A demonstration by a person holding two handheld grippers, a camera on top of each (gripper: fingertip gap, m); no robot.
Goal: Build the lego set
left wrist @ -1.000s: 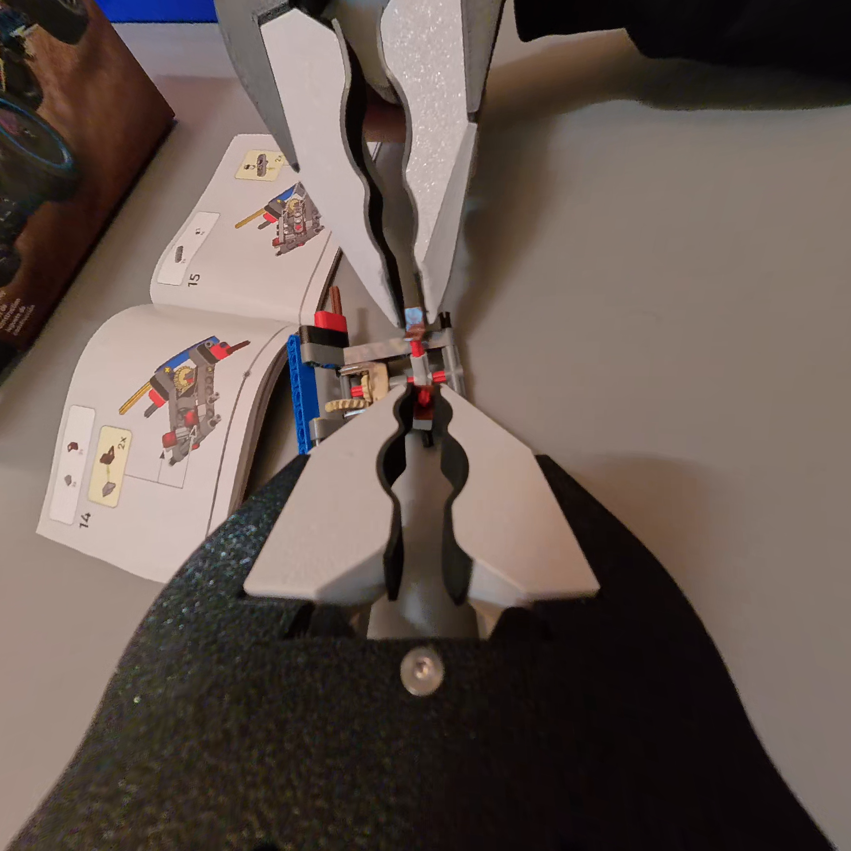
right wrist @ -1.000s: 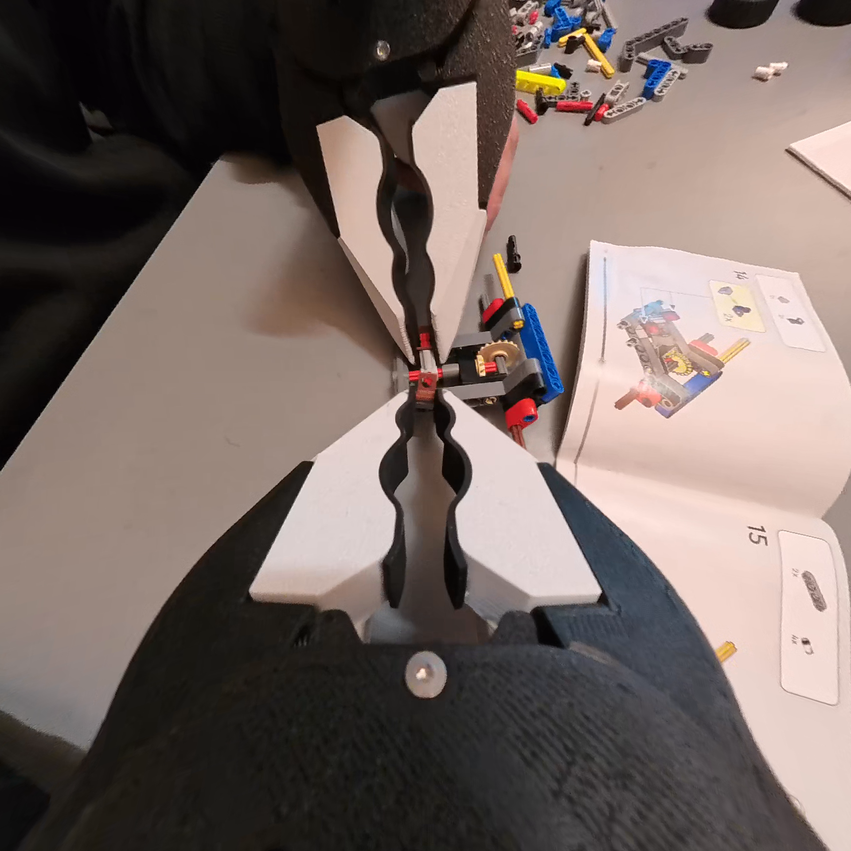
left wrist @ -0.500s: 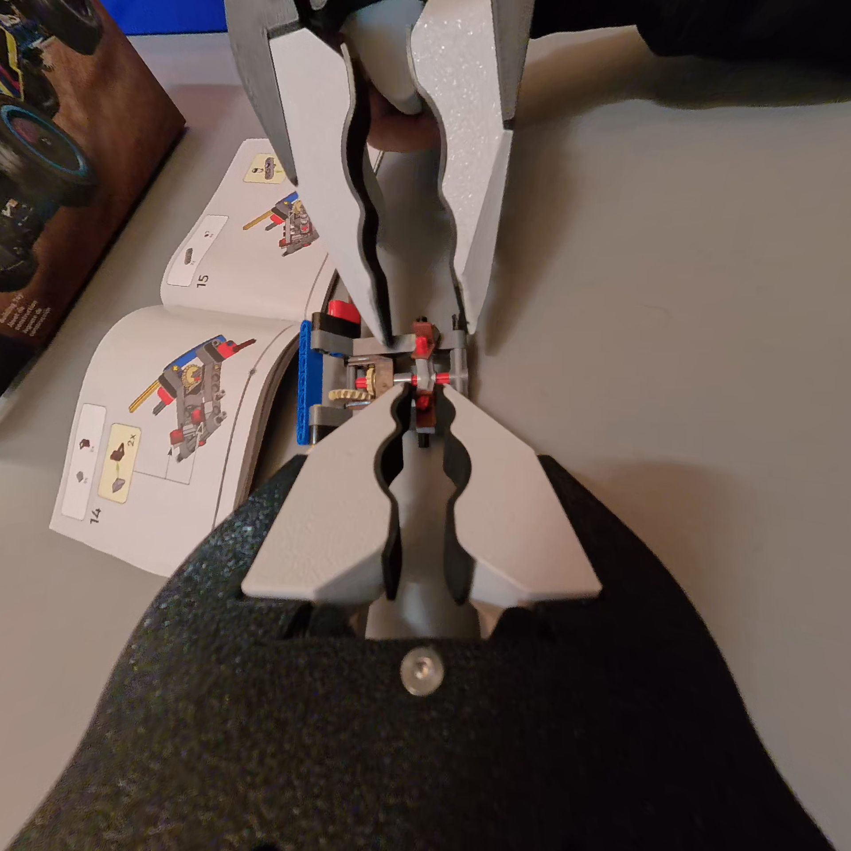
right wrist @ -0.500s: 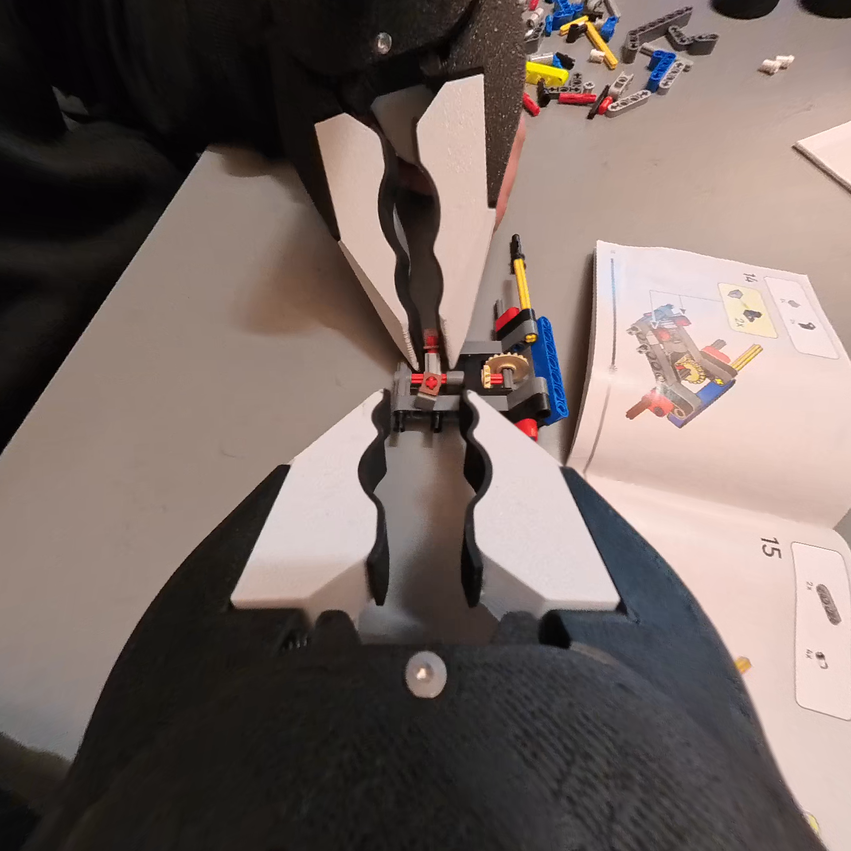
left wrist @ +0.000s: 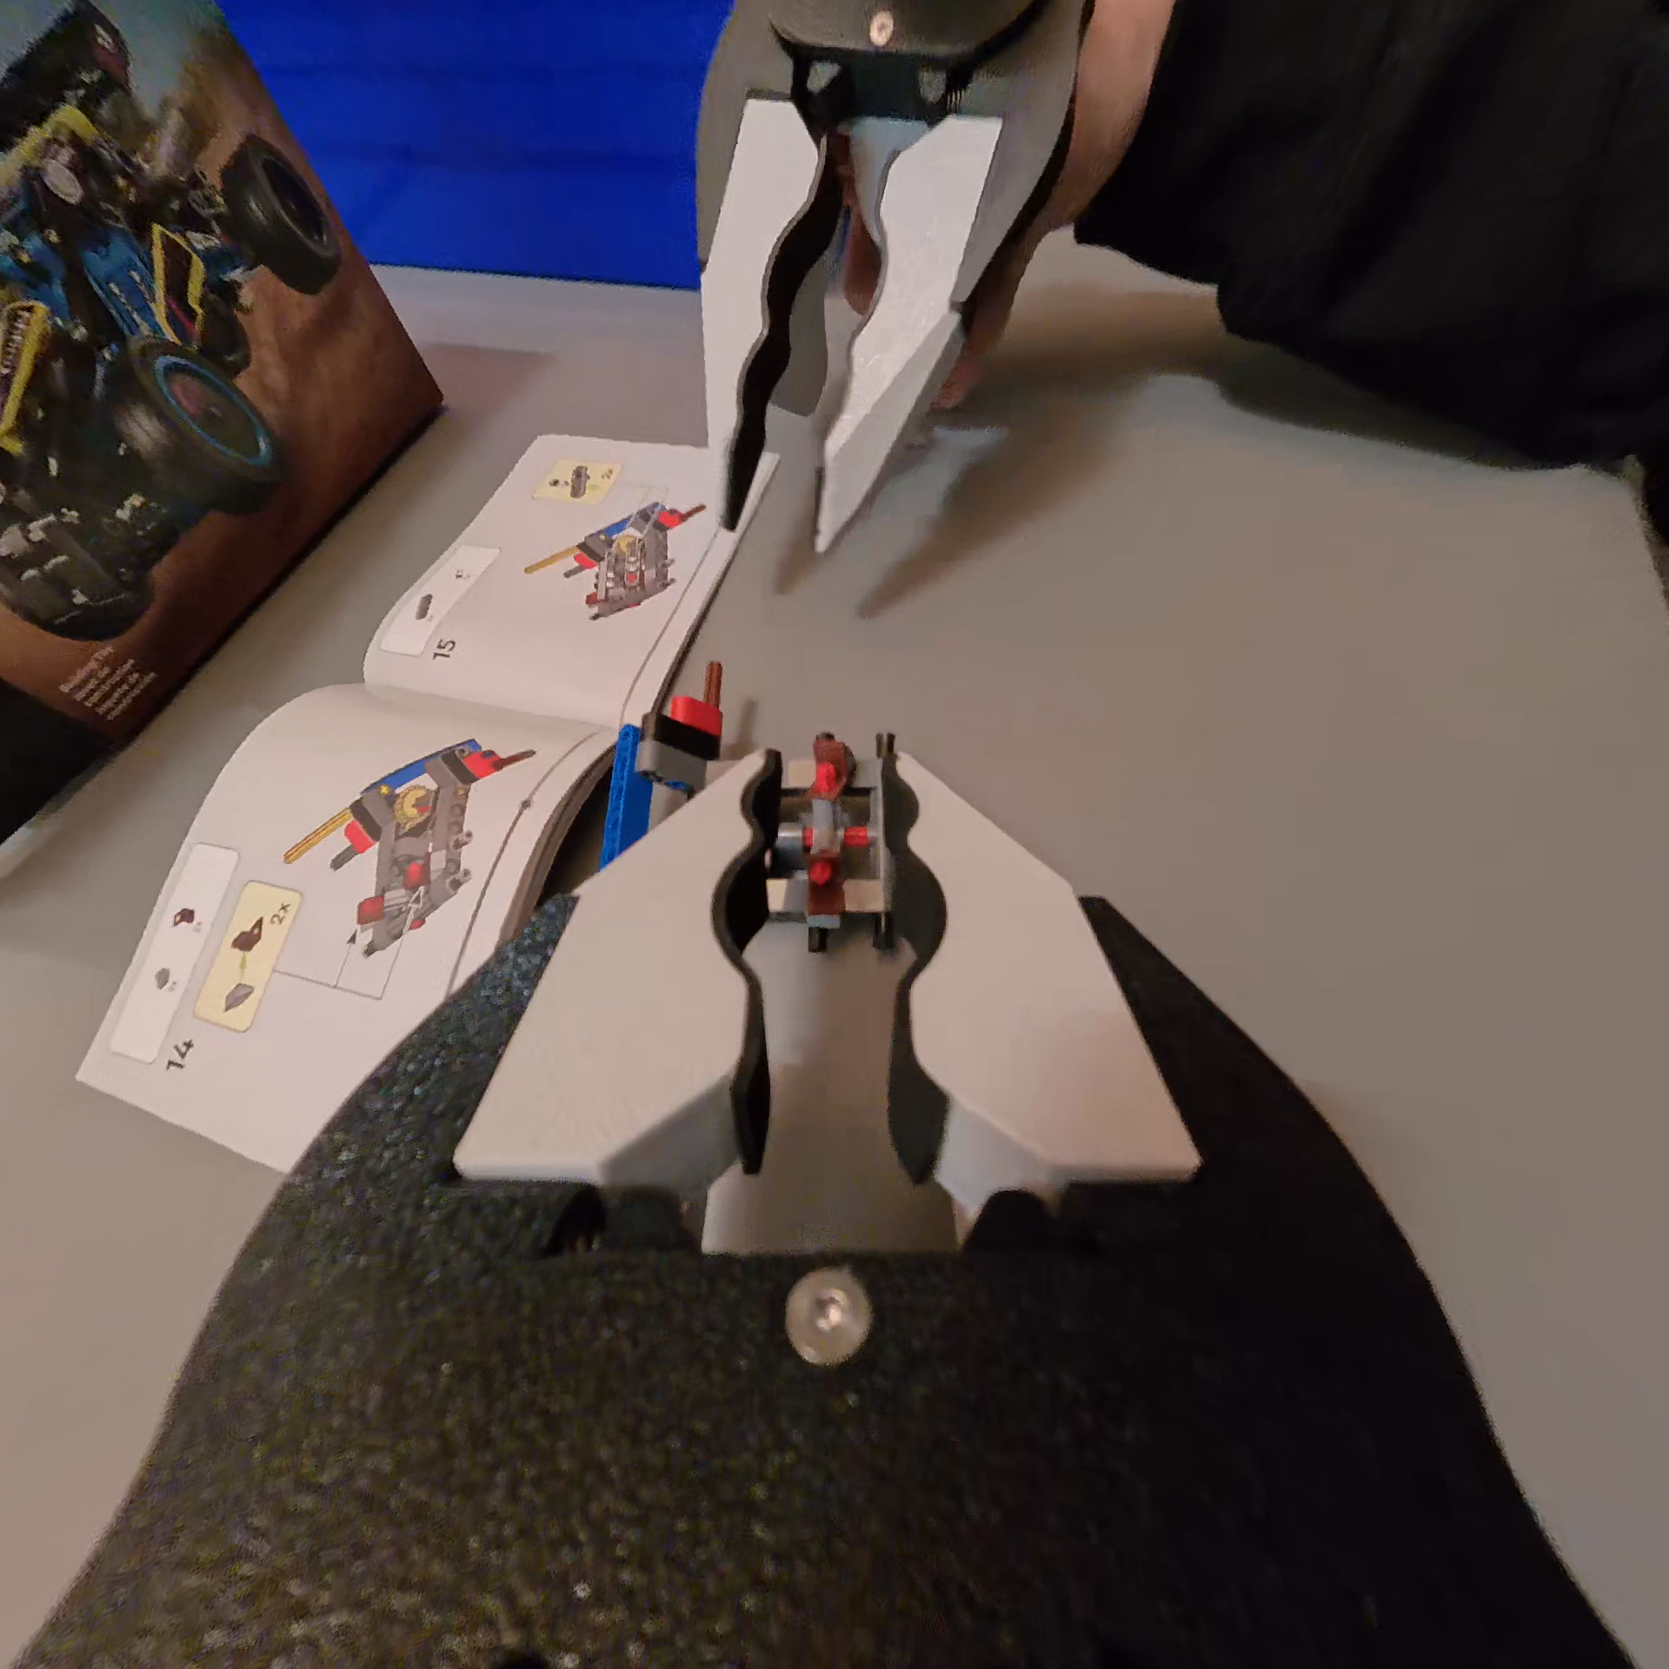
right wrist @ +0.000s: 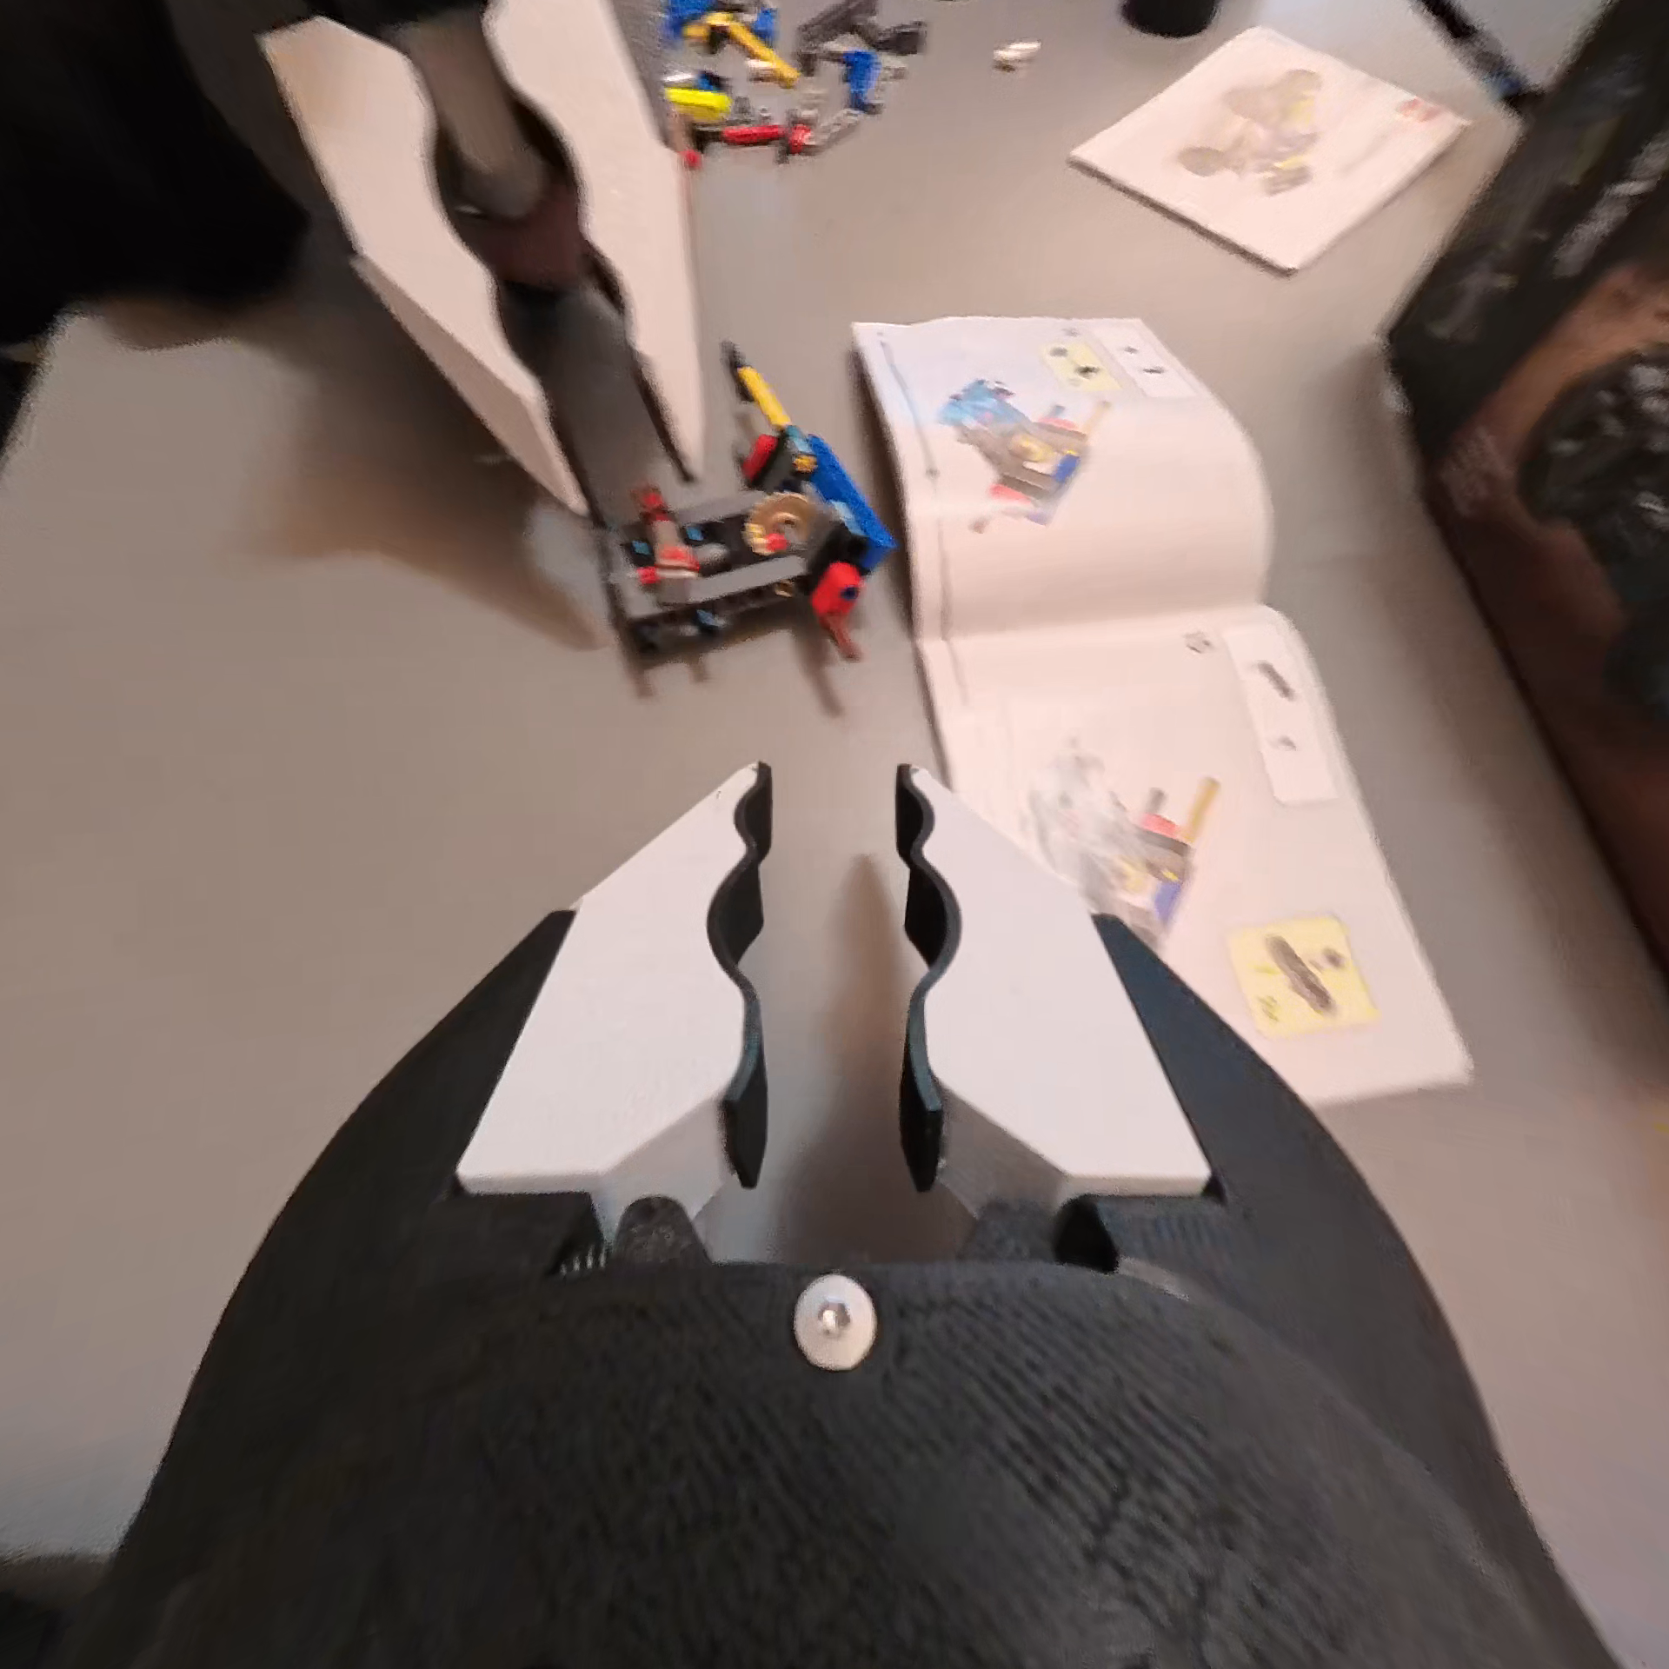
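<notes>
The part-built lego assembly (left wrist: 826, 840), a dark grey frame with red pins, a tan gear and a blue beam, lies on the grey table (left wrist: 1264, 768). My left gripper (left wrist: 831, 763) is open, and the frame's end shows in the gap between its fingers. In the right wrist view the left gripper (right wrist: 637, 492) has its tips at the far end of the assembly (right wrist: 722, 560), jaws apart. My right gripper (right wrist: 831, 777) is open and empty, well back from the assembly. It also shows in the left wrist view (left wrist: 777, 533), raised beyond the assembly.
The open instruction booklet (left wrist: 361, 858) lies beside the assembly (right wrist: 1084, 560). The set's box (left wrist: 163, 361) stands past it (right wrist: 1553, 406). A pile of loose parts (right wrist: 768, 81) and a second booklet (right wrist: 1264, 144) lie farther off. A dark sleeve (left wrist: 1400, 226) reaches over the table. Tip to tip, the grippers are about 8 cm apart.
My right gripper has opened, let go of the assembly and pulled back and up. My left gripper, which pinched a small part of the assembly, has opened wider.
</notes>
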